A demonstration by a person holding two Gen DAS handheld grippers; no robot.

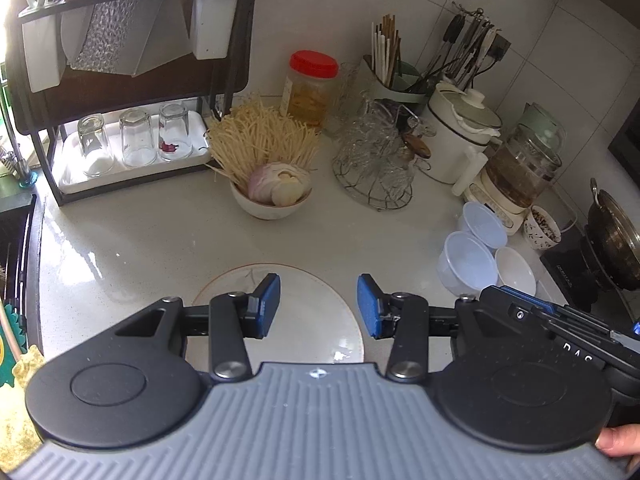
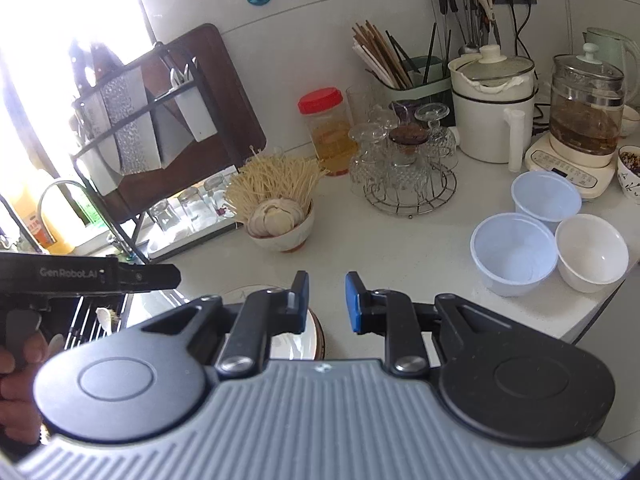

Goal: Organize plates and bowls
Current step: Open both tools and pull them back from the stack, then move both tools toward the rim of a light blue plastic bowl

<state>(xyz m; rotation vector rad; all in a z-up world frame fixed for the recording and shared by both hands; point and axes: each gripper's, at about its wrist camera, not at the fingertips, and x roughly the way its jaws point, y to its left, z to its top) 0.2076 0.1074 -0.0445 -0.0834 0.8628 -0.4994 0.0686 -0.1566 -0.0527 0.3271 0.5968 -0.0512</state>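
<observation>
A white plate with a brown rim [image 1: 304, 320] lies on the counter right under my left gripper [image 1: 319, 306], which is open and empty above it. The plate shows partly in the right wrist view [image 2: 308, 340], behind my right gripper [image 2: 327, 302], which is open with a narrower gap and empty. Two pale blue bowls [image 2: 514, 254] [image 2: 546, 196] and a white bowl [image 2: 592, 252] stand together at the right; they also show in the left wrist view [image 1: 466, 264]. A white bowl of noodles and onion [image 1: 272, 196] stands mid-counter.
A dark dish rack [image 1: 132, 80] with upturned glasses on a white tray [image 1: 72, 184] stands at back left. A red-lidded jar [image 1: 310, 88], a wire stand of glassware [image 1: 376, 160], a white pot [image 1: 460, 132], a kettle [image 1: 524, 164] and a wok [image 1: 616, 236] line the back and right. The sink [image 1: 16, 248] is at left.
</observation>
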